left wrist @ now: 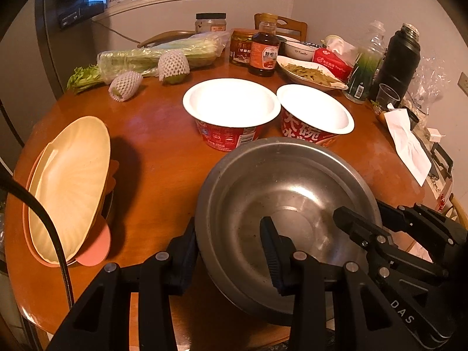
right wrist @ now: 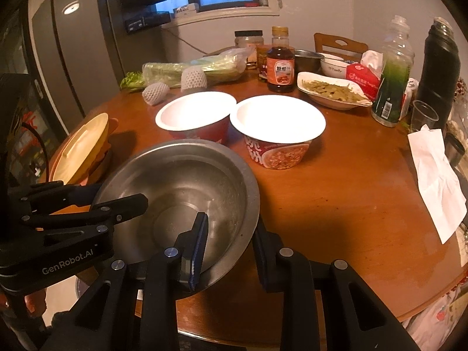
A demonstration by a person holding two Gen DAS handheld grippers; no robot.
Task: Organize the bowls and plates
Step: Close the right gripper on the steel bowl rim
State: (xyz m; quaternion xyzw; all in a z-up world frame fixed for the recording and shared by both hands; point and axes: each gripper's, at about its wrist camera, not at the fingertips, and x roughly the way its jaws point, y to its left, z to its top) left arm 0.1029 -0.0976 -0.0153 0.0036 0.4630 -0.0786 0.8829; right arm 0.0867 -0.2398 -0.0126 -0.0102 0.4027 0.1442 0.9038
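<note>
Right now the big round brown desk (right wrist: 336,193) carries everything. On its left edge leans a stack of plates (left wrist: 67,190), a pale yellow one on top and pink ones under it, tilted up on their sides.

Next in size is the metal bowl (left wrist: 280,204), shiny and with nothing in it. It sits at the near edge of the desk, tipped a little, and both tools hold it by the rim. The left tool (left wrist: 231,251) is clamped on the bowl's left rim, with one finger inside the bowl and one outside. The right tool (right wrist: 231,242) is clamped on the right rim the same way (one finger in, one finger out).

Just behind the metal bowl stand two red paper noodle bowls (left wrist: 231,111) with white insides. They are side by side and their rims almost touch.

Farther back lie a bag of green celery (left wrist: 158,55), a white dish of green beans (right wrist: 333,90) and a tall black flask (right wrist: 438,70). Near those are a brown sauce bottle (right wrist: 280,67), a red tissue pack (left wrist: 333,61) and two fruits in white foam nets (left wrist: 172,67). A white paper (right wrist: 435,175) lies on the right side of the desk.
</note>
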